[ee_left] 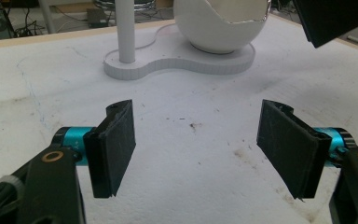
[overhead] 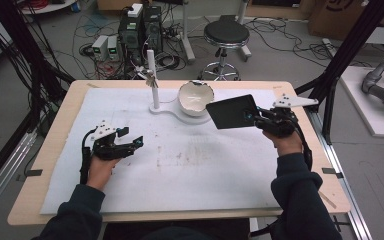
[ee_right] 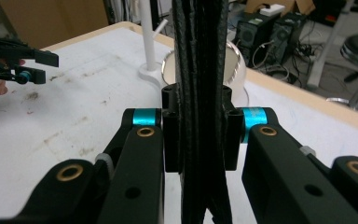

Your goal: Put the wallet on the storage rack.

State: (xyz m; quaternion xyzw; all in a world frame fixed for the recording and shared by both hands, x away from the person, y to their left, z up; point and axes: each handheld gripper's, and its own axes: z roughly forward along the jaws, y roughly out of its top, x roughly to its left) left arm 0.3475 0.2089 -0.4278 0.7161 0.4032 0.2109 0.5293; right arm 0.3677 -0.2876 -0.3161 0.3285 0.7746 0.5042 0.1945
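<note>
- The right gripper [overhead: 258,118] is clamped on a flat black wallet [overhead: 232,111]; its grip should hold firm.
- The white bowl [overhead: 196,98] lies just beyond the wallet's far edge.
- The left gripper [overhead: 130,140] rests spread apart, empty.

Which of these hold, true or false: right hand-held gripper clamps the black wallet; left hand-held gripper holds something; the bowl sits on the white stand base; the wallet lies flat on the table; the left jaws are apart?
1. The right hand-held gripper clamps the black wallet. True: the jaws are pressed on its edge.
2. The left hand-held gripper holds something. False: nothing is between its jaws.
3. The white bowl sits on the white stand base. True; the bowl's rim is broken open.
4. The wallet lies flat on the table. False: it is held in the air in front of the bowl.
5. The left jaws are apart. True: they stand wide over the bare white cover.
</note>
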